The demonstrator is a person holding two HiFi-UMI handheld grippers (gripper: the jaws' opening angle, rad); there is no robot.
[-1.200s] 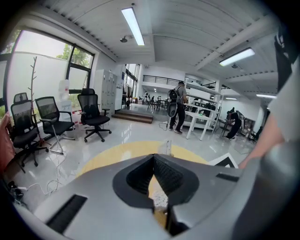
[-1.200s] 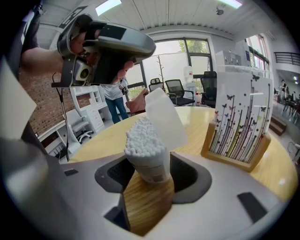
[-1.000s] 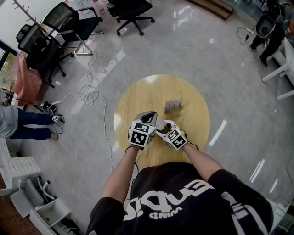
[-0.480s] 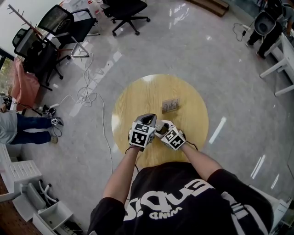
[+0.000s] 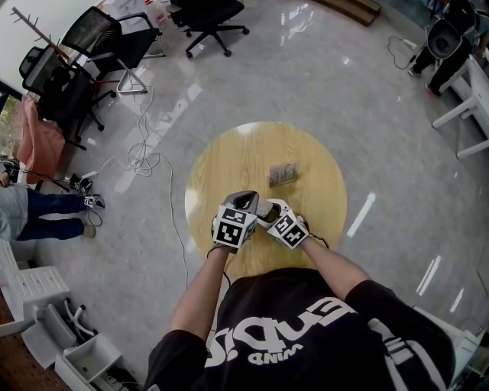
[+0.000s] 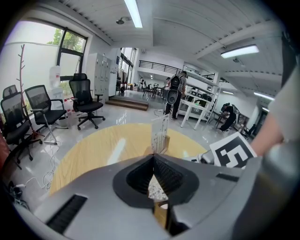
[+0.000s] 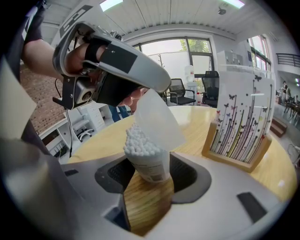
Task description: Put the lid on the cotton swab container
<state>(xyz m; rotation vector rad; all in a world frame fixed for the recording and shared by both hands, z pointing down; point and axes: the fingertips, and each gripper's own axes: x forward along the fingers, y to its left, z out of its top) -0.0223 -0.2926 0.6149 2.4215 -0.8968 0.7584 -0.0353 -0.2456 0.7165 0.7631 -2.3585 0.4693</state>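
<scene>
Lower centre of the table (image 5: 229,156), head view: both grippers have barely shifted over the last second. Right gripper (image 5: 267,213) clamps the cotton swab container (image 7: 149,165) upright. Left gripper (image 5: 246,200) pinches the lid (image 7: 157,117), tilted just over the swabs. Judgement: alignment pending, lid not yet seated.

Room was a big open office: shiny grey floor (image 5: 321,84), black office chairs (image 5: 218,15), loose cables (image 5: 145,156), tall windows (image 6: 70,47), strip lights (image 6: 134,13) overhead, round wooden worktop (image 5: 229,164)
</scene>
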